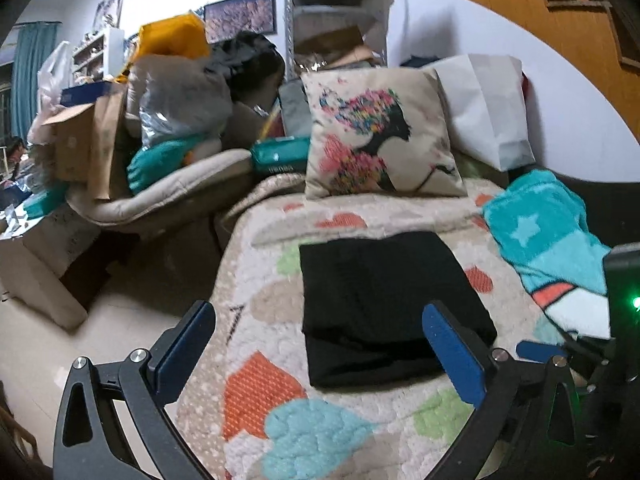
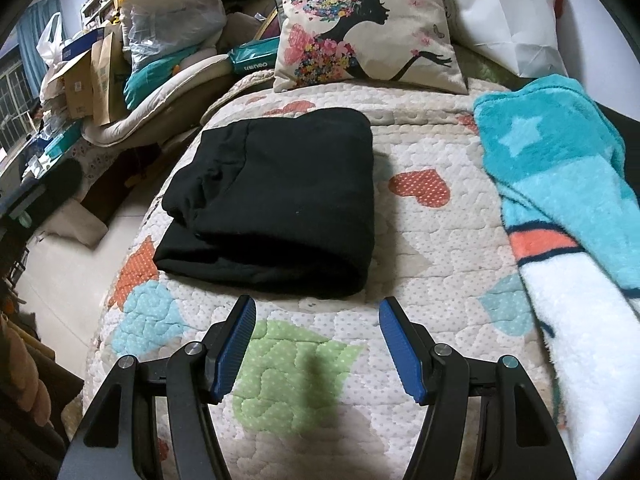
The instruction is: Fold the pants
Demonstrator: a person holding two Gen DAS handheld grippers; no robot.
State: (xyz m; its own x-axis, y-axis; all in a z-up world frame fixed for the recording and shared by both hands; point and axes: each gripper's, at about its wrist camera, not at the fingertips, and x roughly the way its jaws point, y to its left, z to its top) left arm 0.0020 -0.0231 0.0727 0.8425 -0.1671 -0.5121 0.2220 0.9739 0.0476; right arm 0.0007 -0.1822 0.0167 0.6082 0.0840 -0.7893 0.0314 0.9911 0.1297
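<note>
The black pants lie folded into a compact rectangle on the heart-patterned quilt; they also show in the right wrist view. My left gripper is open and empty, held above the quilt near the pants' front edge. My right gripper is open and empty, just in front of the pants, not touching them. Part of the right gripper shows at the right edge of the left wrist view.
A printed cushion leans at the back of the quilt. A teal star blanket lies to the right. Bags, boxes and clutter pile up at the left. The floor lies below the quilt's left edge.
</note>
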